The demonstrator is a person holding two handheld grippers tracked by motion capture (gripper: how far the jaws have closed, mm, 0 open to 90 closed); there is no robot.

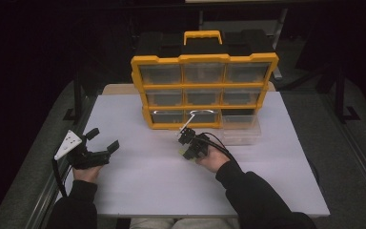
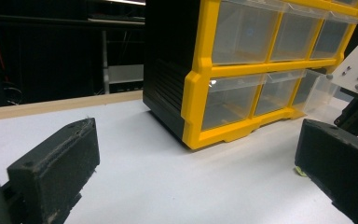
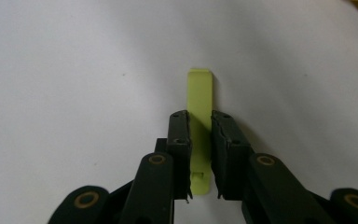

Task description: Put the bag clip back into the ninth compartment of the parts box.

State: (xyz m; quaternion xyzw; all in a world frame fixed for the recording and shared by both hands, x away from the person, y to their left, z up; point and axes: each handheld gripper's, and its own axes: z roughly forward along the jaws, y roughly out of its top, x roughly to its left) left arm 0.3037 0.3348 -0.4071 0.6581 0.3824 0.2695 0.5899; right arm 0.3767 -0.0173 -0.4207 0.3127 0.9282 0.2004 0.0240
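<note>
Table (image 1: 138, 191): white top, bearing all items. Organiser (image 1: 204, 90): yellow-framed, black-bodied, nine clear drawer bays, set upright at the far middle with its front facing the person, probably for easy reach. Clear drawer (image 1: 239, 130): out of its bay, on the table just beside the organiser's lower right. Left gripper (image 1: 102, 141): jaws wide apart, holding nothing, seemingly parked aside. Right gripper (image 3: 200, 135): jaws closed on a yellow-green strip (image 3: 200, 100), low over the table before the organiser.
</note>
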